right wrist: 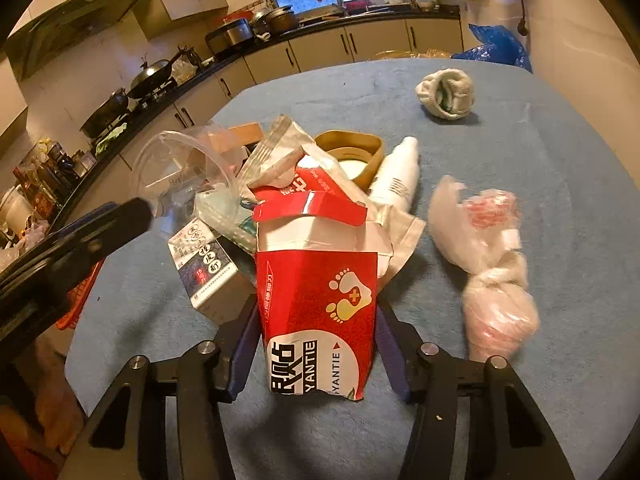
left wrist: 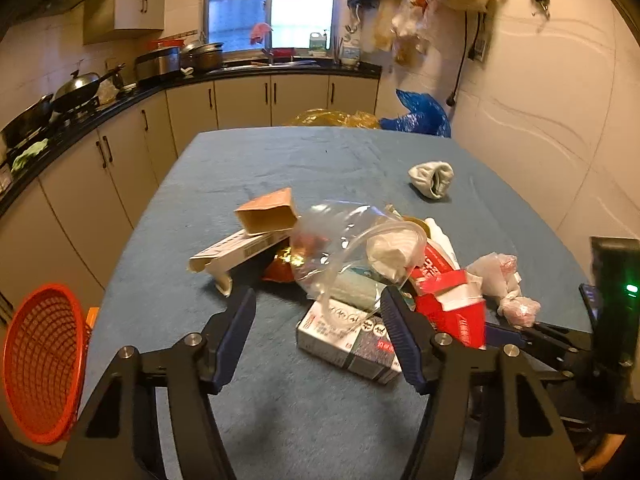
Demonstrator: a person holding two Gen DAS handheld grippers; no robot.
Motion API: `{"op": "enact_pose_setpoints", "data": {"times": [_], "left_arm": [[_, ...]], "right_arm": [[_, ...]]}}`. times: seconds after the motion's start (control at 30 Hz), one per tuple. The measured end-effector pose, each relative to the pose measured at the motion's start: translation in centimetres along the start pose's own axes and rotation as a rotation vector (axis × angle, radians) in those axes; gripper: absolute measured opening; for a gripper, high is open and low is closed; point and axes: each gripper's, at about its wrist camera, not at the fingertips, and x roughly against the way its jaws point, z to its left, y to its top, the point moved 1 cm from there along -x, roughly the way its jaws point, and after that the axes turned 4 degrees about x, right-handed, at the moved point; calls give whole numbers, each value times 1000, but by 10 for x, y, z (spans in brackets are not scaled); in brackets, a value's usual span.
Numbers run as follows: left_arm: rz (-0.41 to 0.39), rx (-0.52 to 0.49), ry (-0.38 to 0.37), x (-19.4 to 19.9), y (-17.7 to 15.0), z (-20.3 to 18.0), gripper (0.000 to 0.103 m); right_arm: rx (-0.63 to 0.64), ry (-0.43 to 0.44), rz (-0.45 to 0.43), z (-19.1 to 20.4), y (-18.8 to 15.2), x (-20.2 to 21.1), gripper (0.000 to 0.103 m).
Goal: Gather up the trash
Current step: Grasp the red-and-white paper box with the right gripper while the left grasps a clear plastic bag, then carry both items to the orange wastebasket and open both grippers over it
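Note:
A pile of trash lies on the blue table (left wrist: 280,160). My left gripper (left wrist: 318,300) is open just before a clear plastic cup (left wrist: 352,248) and a grey medicine box (left wrist: 352,340). My right gripper (right wrist: 316,320) has its fingers on both sides of a torn red YANTIE box (right wrist: 316,300), shut on it. The red box also shows in the left wrist view (left wrist: 452,304). A knotted plastic bag (right wrist: 488,256) lies right of it. A white bottle (right wrist: 396,176), a gold lid (right wrist: 352,148) and brown cartons (left wrist: 268,212) are in the pile.
An orange mesh basket (left wrist: 40,364) stands off the table's left edge. A rolled white sock (left wrist: 432,178) lies far right on the table. Kitchen counters (left wrist: 120,104) with pots run along the left and back. A blue bag (left wrist: 420,114) sits behind the table.

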Motion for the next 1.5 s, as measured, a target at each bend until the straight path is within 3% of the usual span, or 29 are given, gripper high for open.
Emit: {"op": "enact_pose_setpoints", "data": {"times": [0.07,0.17,0.23,0.33,0.4,0.7,1.0,1.23,1.5], "left_arm": [[7,-13,17,-8,1,-4,62],[28,-31,33,-21,4,-8,43],[50,-23,40,-30,5,-9,24],[63,-4,45,-38,6,-8,9],[51,15,44,-38,6,-5,6],[-23,42,8,-5,1,2,4],[-101,75,-4,45,-10,17,4],[-135,135,66,78,-18,59,4],[-147,242,213,106,-34,137,4]], "right_arm": [[-8,2,-12,-4,-3,7,58],[-12,1,-28,-10,-8,18,58],[-13,3,-35,-11,-10,23,58],[-16,8,-52,-15,-13,32,58],[-15,10,-64,-15,-13,38,58],[2,4,-131,-8,-14,62,58],[43,20,-133,8,-8,63,58],[117,95,-97,42,2,54,58],[237,208,-47,107,28,37,58]]}}
